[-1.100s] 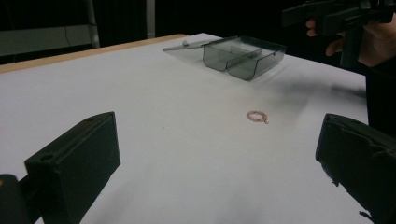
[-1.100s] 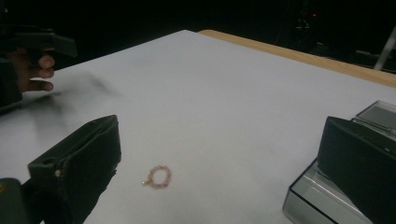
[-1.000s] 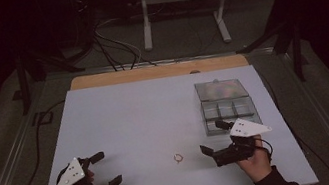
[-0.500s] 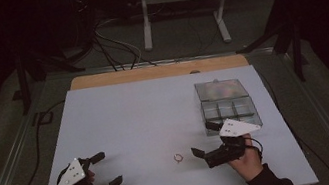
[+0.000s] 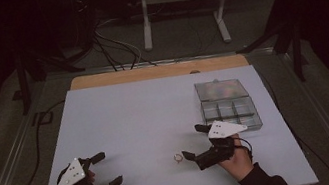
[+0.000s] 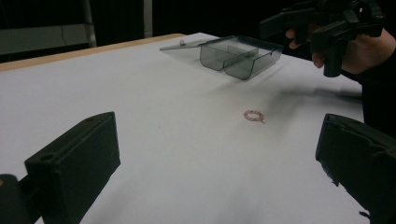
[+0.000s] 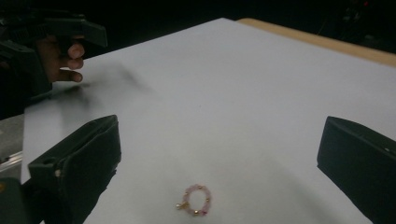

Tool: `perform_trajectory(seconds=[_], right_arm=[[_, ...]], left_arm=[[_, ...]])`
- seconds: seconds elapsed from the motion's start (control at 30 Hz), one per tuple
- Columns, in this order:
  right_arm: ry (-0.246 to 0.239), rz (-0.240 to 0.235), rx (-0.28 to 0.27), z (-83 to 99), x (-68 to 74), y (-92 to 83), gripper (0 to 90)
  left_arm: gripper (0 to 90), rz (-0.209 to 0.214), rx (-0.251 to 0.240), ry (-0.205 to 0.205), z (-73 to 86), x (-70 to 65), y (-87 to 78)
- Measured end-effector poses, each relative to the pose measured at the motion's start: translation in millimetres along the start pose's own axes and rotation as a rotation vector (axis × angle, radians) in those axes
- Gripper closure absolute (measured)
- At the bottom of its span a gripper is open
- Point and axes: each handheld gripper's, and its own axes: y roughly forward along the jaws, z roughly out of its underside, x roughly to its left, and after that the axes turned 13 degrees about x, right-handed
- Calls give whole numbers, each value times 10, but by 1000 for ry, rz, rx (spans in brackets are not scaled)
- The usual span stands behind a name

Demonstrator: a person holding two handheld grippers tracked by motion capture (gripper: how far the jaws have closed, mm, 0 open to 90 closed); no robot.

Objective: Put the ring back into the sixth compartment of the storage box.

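While the small pink beaded ring lies flat on the white table, the right gripper hovers just beside it, its 2 black jaws spread wide, holding and touching nothing.

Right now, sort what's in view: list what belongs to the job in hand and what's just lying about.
In the job:
right gripper, open
beaded ring
compartment box, lid open

Lying about:
left gripper, open, idle
cables on the floor
metal stand
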Motion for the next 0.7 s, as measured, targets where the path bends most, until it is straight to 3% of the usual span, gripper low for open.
perform_trajectory(seconds=[0.7], right_arm=[[20,-35,108,24,2,262,0]], left_arm=[[8,9,-7,-1,-1,-4,-2]])
